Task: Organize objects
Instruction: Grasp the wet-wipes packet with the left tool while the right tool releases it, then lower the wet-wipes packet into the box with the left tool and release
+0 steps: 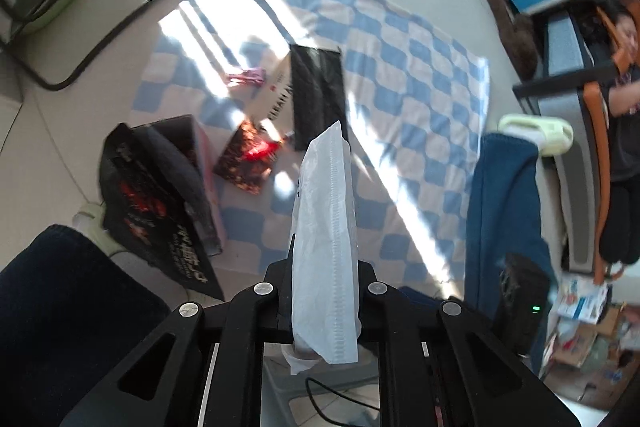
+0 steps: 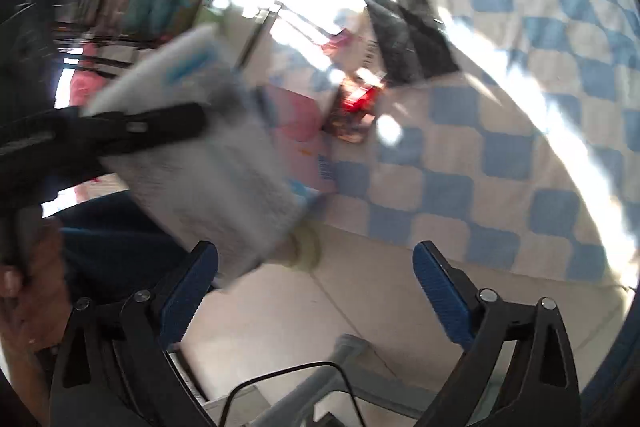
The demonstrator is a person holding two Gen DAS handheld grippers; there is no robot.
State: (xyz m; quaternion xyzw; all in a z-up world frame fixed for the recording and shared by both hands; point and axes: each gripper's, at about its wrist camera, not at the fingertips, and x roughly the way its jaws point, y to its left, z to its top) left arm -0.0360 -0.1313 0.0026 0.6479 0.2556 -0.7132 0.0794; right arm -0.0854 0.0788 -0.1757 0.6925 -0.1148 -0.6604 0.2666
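My left gripper (image 1: 324, 267) is shut on a flat white plastic packet (image 1: 324, 219) that stands up between its black fingers, above a blue-and-white checkered mat (image 1: 420, 99). The right wrist view shows the same packet (image 2: 208, 163), blurred, with the left gripper's black finger (image 2: 160, 123) across it. My right gripper (image 2: 316, 287) is open. Its blue pads (image 2: 440, 291) stand wide apart over the pale floor and press on nothing; the packet's lower corner hangs close to the left pad. On the mat lie a dark red-patterned packet (image 1: 250, 157), a white box under a black flat item (image 1: 316, 95) and a small pink item (image 1: 248, 75).
A black open box with red print (image 1: 160, 195) stands at the mat's left edge. A black chair frame (image 1: 80, 39) is at the far left. A blue-clad leg (image 1: 504, 207) with a pale slipper (image 1: 540, 135) and a seated person (image 1: 624, 87) are at the right. Boxes clutter the lower right.
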